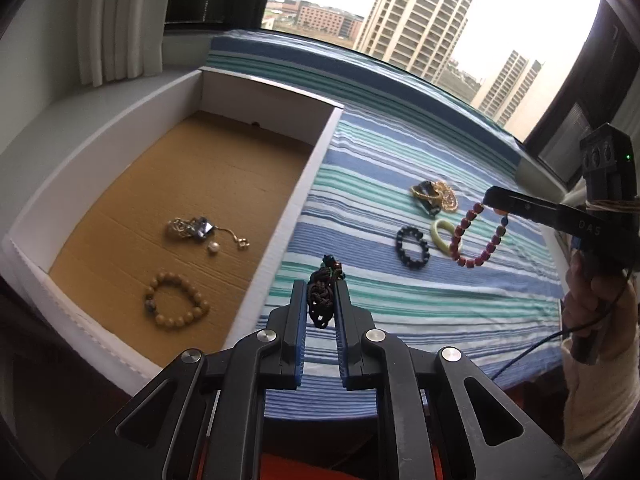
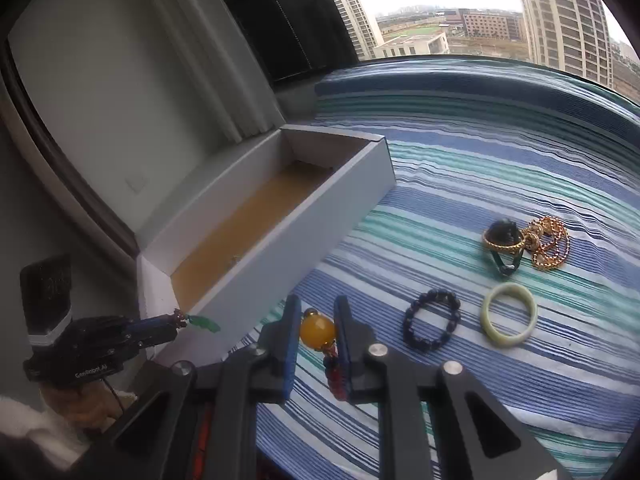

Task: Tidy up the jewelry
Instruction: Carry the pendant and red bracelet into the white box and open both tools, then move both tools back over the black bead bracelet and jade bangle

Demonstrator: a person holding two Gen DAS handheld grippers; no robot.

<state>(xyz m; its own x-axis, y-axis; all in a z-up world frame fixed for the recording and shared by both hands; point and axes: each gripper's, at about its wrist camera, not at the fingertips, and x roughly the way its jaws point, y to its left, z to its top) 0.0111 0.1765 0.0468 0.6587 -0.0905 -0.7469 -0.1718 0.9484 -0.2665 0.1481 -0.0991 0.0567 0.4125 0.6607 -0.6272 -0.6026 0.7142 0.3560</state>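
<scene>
I am working over a blue, teal and white striped cloth (image 1: 400, 152) spread beside a big window (image 1: 420, 8) with tower blocks outside; a pale curtain (image 1: 116, 20) hangs in the corner.

To the left of my left gripper (image 1: 320, 304) sits an open white box (image 1: 276, 216) with a bare cardboard floor. In it lie a tan bead bracelet (image 1: 176, 300), nearest the tool, and further in a tangle of metallic pieces (image 1: 190, 229) with a loose pearl (image 1: 214, 247) and a small gold chain end (image 1: 236, 240).

The left gripper's jaws are drawn narrow and pinch a dark knotted cord piece (image 1: 322, 300), which hangs between the blue pads above the cloth, just right of the box wall. From the right wrist view a green charm dangles from it at the tips, close to the box's near corner.

My right gripper (image 2: 318, 332) is likewise nearly closed, clamped on a string of reddish beads (image 1: 476, 236); an amber bead (image 2: 318, 331) of that string sits right between the pads, and the loop droops below the tips, clear of the cloth.

Ahead and right of the right gripper, on the cloth, lie a dark bead bracelet (image 2: 432, 325), a pale green bangle (image 2: 509, 315) just beside it, and beyond them a heap of gold chain and rings (image 2: 528, 248).
</scene>
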